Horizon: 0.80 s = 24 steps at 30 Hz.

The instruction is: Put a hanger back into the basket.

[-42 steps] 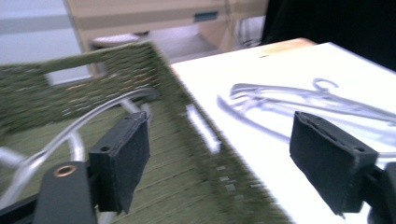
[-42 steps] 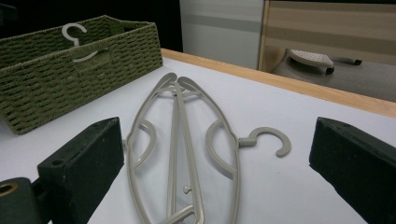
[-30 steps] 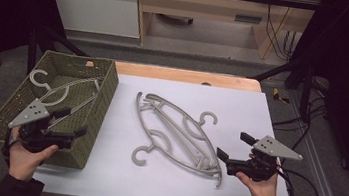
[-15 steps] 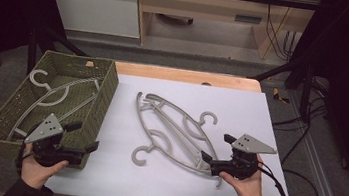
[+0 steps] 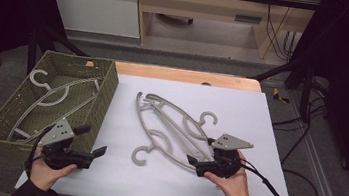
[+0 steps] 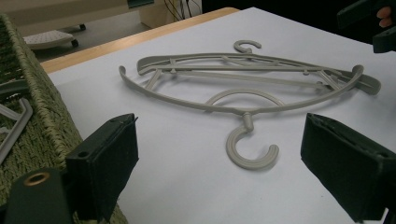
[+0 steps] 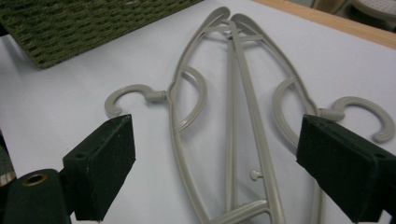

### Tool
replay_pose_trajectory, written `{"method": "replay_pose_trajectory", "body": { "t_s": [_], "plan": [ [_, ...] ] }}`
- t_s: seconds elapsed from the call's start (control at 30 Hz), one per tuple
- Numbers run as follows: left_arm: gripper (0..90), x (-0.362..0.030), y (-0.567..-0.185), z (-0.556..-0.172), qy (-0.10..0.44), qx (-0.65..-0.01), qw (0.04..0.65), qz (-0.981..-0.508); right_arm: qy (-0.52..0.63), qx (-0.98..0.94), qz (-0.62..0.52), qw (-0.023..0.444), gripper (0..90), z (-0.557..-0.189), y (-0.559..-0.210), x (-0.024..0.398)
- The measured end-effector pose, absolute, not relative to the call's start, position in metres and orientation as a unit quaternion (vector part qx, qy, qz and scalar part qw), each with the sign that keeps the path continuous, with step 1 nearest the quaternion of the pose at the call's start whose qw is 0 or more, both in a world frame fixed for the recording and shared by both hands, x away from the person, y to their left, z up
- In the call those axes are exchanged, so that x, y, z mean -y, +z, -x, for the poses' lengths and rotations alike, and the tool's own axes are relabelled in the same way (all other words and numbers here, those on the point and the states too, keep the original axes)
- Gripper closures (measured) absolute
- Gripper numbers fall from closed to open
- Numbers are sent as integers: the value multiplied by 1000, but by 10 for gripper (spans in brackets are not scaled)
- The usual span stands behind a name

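Observation:
Two grey plastic hangers (image 5: 174, 128) lie overlapped on the white table top (image 5: 242, 106), their hooks pointing opposite ways. My right gripper (image 5: 199, 151) sits at their near right end. In the right gripper view the gripper (image 7: 215, 158) straddles the hangers (image 7: 233, 107); its jaws have just been closing a little, and the pads stand apart from the plastic. My left gripper (image 5: 92, 141) is low at the basket's front corner, open, aimed at the near hook (image 6: 250, 156), with nothing between its pads (image 6: 109, 158).
An olive woven basket (image 5: 105, 94) at the left holds more grey hangers (image 5: 49, 94). Its wall (image 6: 42, 107) stands right beside my left gripper. Bare white surface lies between the two grippers. A wooden table edge (image 5: 190, 76) runs along the back.
My left gripper has moved right and down from the basket's front rim to the table beside it. My right gripper has moved left to the hangers' near end.

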<state>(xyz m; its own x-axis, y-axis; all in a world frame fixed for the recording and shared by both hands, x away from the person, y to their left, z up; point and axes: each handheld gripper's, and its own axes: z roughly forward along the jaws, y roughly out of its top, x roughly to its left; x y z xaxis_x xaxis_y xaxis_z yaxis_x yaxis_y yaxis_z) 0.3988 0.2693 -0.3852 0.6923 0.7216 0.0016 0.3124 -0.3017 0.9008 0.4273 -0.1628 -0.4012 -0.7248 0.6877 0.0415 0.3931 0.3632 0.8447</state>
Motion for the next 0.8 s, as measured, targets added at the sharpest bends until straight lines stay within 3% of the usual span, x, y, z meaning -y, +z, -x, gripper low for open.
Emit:
{"method": "replay_pose_trajectory", "body": {
  "t_s": [0.47, 0.8],
  "plan": [
    [110, -268, -385, -399, 211, -329, 489, -780, 392, -855, -313, 130, 195, -440, -422, 131],
    [109, -269, -384, -399, 213, -325, 488, -782, 351, -876, -308, 120, 315, -452, -431, 112]
  ]
}}
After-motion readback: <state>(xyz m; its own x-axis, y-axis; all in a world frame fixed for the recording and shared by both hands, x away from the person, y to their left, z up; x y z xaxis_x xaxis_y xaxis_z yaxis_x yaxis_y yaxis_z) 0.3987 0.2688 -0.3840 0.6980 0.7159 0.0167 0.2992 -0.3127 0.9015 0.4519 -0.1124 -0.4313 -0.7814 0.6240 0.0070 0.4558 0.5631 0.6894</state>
